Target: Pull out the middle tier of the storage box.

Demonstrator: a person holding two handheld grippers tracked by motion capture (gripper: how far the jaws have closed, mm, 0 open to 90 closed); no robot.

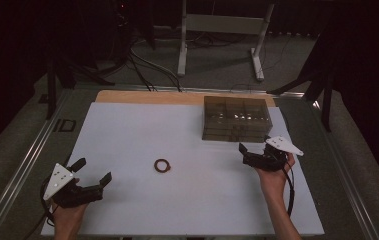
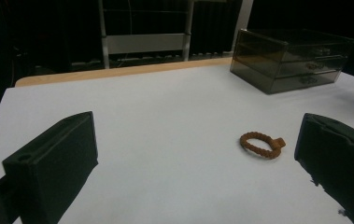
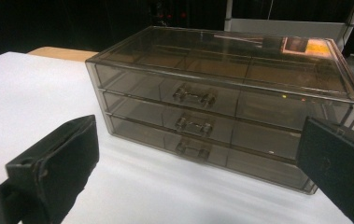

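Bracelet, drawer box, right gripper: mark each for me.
Bracelet [image 2: 261, 144]: left gripper view, on its braided loop.
Drawer box [image 3: 194, 95]: right gripper view, on the top drawer's handle.
Right gripper [image 1: 253, 146]: high view, midway between its fingertips.

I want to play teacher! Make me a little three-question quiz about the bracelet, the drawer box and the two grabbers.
1. True or false: the brown bracelet lies inside the smoky drawer box.
2. How many drawers, each with a handle, does the drawer box have in the right gripper view?
3. Which gripper faces the drawer box from close by? A) left gripper B) right gripper

Key
1. False: it lies on the white table, apart from the box, between the two grippers.
2. Three, stacked one above another, all shut.
3. B. Its jaws stand open toward the drawer fronts; the left gripper, also open, points toward the bracelet.
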